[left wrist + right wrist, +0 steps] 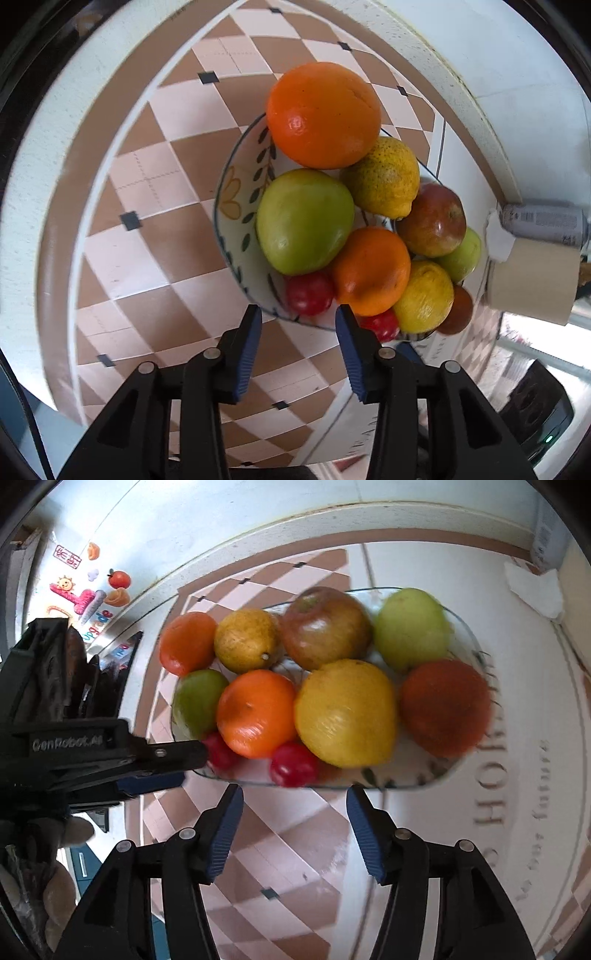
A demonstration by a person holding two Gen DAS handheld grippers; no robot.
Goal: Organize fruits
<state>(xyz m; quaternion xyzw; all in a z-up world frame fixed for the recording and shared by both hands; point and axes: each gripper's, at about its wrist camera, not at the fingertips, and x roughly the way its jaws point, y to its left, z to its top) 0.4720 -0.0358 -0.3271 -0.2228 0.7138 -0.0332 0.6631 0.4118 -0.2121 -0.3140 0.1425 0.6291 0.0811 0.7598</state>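
A patterned dish (236, 192) (469, 646) holds several fruits on a checkered tablecloth. In the left wrist view I see a large orange (323, 114), a green apple (304, 219), a lemon (384, 177), a red-green apple (432, 219), a second orange (371, 271), a second lemon (424, 297) and small red fruits (310, 293). My left gripper (298, 321) is open and empty just before the dish rim; it also shows in the right wrist view (173, 766). My right gripper (294, 803) is open and empty, just short of the dish's near edge by a small red fruit (293, 764).
A roll of tape (532, 280) and a grey can (543, 219) lie at the right by the wall. A crumpled white paper (535, 587) lies behind the dish. Fridge magnets (88, 590) show at the left. The tablecloth (147, 229) spreads left of the dish.
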